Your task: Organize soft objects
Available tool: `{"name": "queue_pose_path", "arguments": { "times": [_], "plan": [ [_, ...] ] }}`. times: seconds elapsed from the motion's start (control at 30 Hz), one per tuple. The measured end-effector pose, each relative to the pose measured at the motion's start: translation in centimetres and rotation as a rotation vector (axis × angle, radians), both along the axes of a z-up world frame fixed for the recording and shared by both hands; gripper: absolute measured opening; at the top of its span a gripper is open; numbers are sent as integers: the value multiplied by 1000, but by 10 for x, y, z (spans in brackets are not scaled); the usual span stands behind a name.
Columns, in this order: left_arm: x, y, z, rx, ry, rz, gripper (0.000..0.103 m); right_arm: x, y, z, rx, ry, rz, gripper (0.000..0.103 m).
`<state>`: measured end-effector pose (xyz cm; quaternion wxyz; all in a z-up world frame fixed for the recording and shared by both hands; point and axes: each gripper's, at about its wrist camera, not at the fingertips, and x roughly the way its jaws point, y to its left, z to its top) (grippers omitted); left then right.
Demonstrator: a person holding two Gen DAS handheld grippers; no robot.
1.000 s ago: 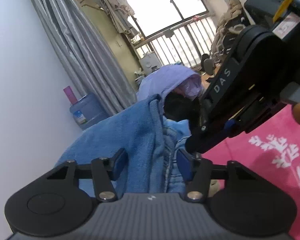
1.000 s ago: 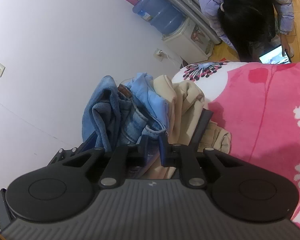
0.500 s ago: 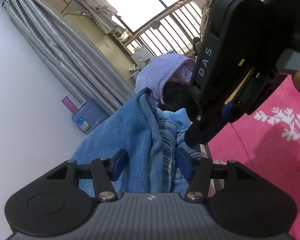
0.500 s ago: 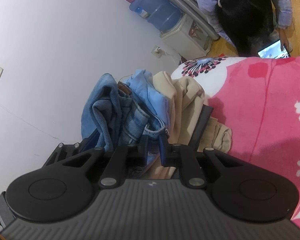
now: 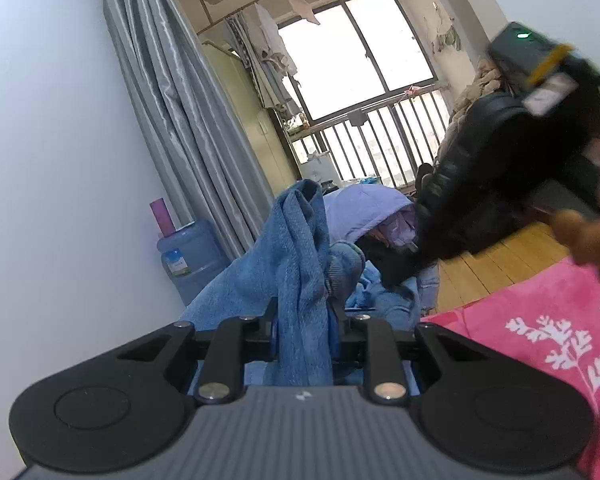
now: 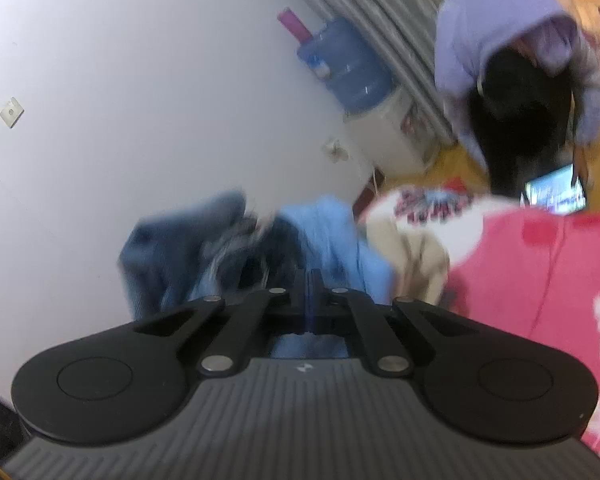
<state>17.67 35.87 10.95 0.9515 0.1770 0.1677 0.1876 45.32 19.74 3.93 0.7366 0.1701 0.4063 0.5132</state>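
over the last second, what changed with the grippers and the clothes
The left gripper closed: its fingers stood wide apart around the blue denim a second ago and now pinch a fold of it. The right gripper stayed shut on cloth in the pile, seemingly the light blue garment, though its view is blurred by motion. The pink blanket, the water bottle and the person in the purple jacket remain where they were.
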Motion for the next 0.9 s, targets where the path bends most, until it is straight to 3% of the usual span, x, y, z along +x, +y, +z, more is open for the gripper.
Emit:
{"name": "queue_pose_path", "arguments": {
  "times": [0.13,0.33,0.4,0.5,0.63,0.67,0.7,0.77,0.9],
  "plan": [
    [2,-2,-3,-14,-5,0,23,17,10,-1,13,26,-24,0],
    [4,0,-5,-47,-25,8,24,21,-27,-22,59,156,-30,7],
    [2,2,-3,-53,-29,5,24,17,-38,-32,54,193,-39,32],
    [0,4,-2,-55,-30,-1,24,12,-36,-47,30,262,-19,40],
    [-3,7,-2,-64,-43,-4,24,4,-17,-49,14,268,4,40],
    [-4,8,-2,-69,-50,-4,24,2,-12,-47,11,256,4,33],
    [-6,8,-2,-74,-58,-4,24,-1,-8,-45,0,235,-1,23],
    [-13,13,0,-95,-87,0,24,-7,-3,-38,-24,189,-8,15],
    [-28,24,6,-137,-157,12,24,-31,-3,-14,-46,26,-1,13]
  ]
}}
